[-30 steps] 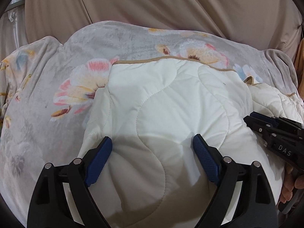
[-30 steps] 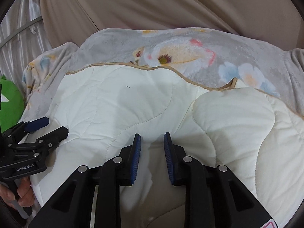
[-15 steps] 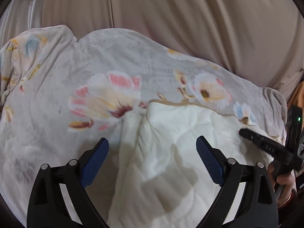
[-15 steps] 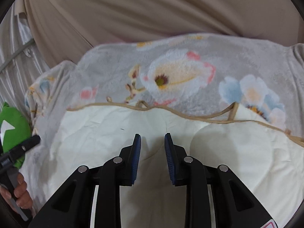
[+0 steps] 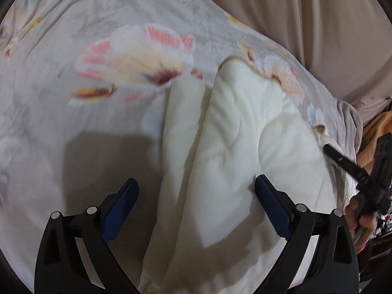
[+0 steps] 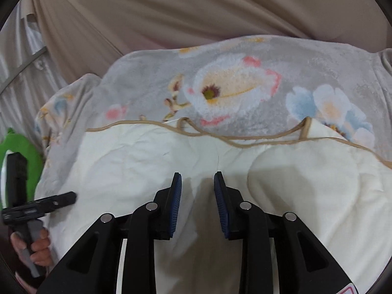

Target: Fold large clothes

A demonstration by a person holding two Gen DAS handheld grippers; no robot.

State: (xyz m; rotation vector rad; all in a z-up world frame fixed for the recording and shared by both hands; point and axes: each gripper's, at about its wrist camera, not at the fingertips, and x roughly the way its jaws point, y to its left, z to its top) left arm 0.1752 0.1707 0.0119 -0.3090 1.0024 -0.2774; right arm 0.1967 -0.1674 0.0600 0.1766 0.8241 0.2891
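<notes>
A large blanket lies on the bed: grey floral plush side (image 5: 122,56) (image 6: 232,85) and cream quilted lining (image 5: 232,147) (image 6: 152,156), folded over on top, with a tan trim edge (image 6: 220,139). My left gripper (image 5: 196,196) is wide open above the bunched left edge of the cream layer, holding nothing. My right gripper (image 6: 198,183) hovers over the cream layer with its jaws a narrow gap apart, nothing between them. Each gripper shows in the other's view: the right one in the left wrist view (image 5: 348,164), the left one in the right wrist view (image 6: 49,201).
Beige cloth (image 6: 196,12) covers the back behind the blanket. A green object (image 6: 19,152) sits at the left edge of the right wrist view. Orange fabric (image 5: 377,125) shows at the right edge of the left wrist view.
Both grippers have pulled back towards me and up. The left one has swung left, so the cream layer's bunched left edge now lies between its jaws. The right jaws stay narrowly apart.
</notes>
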